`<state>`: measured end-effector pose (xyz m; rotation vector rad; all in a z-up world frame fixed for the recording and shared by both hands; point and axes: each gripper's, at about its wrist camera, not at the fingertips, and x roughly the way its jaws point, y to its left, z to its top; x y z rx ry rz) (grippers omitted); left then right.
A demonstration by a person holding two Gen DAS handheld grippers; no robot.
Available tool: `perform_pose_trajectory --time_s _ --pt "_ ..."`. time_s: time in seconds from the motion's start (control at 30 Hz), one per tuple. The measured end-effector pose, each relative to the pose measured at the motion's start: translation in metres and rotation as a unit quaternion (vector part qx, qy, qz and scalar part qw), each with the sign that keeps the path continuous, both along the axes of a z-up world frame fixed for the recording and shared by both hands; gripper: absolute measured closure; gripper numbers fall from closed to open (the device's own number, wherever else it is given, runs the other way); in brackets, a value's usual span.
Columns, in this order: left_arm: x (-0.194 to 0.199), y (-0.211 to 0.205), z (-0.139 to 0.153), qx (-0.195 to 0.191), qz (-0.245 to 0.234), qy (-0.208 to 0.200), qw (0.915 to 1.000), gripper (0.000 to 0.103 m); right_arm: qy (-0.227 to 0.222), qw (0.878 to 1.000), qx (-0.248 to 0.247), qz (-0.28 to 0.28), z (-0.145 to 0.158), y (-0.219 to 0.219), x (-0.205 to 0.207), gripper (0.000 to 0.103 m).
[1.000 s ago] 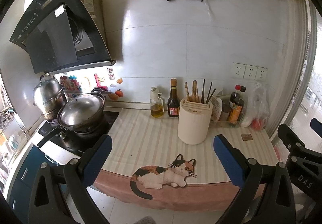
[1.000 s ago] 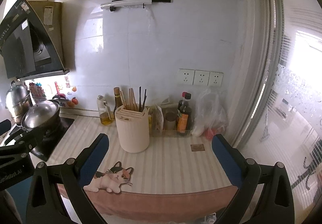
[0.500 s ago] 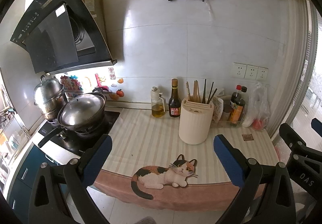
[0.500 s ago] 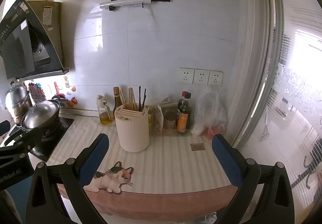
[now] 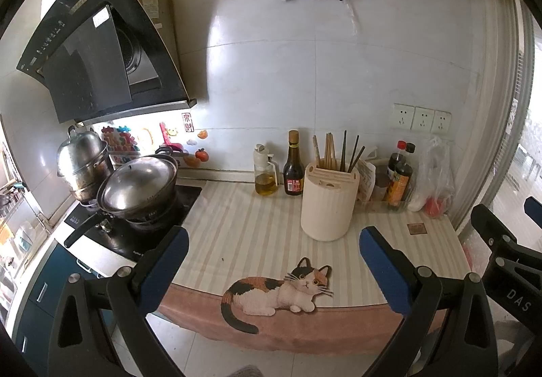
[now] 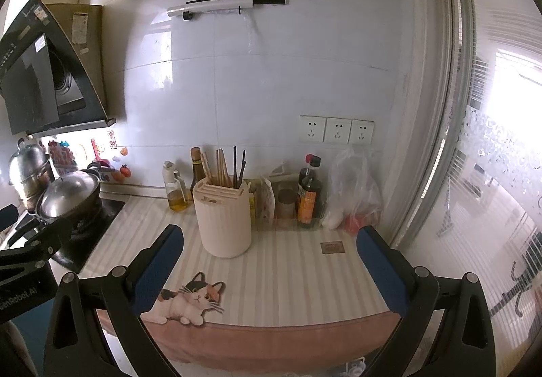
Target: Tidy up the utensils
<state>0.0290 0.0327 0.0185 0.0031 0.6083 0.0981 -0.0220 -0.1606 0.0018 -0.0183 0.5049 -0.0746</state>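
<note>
Both claws, left claw (image 5: 271,262) and right claw (image 6: 269,260), gape wide and empty above the striped tabletop (image 5: 244,224); ahead stands a cream cylindrical utensil holder (image 5: 328,204) bearing chopsticks (image 5: 330,150).

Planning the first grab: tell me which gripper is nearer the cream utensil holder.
Right gripper, slightly: holder ahead, left of centre. Left gripper has it ahead-right.

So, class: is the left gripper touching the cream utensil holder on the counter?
Apart. In the left wrist view, the open left gripper hangs at the counter's front edge, and striped mat shows between its fingertips and the utensil holder further back.
</note>
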Motion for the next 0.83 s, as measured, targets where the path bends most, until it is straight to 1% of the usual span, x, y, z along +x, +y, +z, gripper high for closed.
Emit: perform_pose_trajectory --time_s 0.83 --pt "-0.0037 0.0046 -0.0062 -0.003 -0.001 -0.005 1.0 0.0 -0.002 1.0 -0.004 0.002 0.0013 -0.0002 0.0016 0.0"
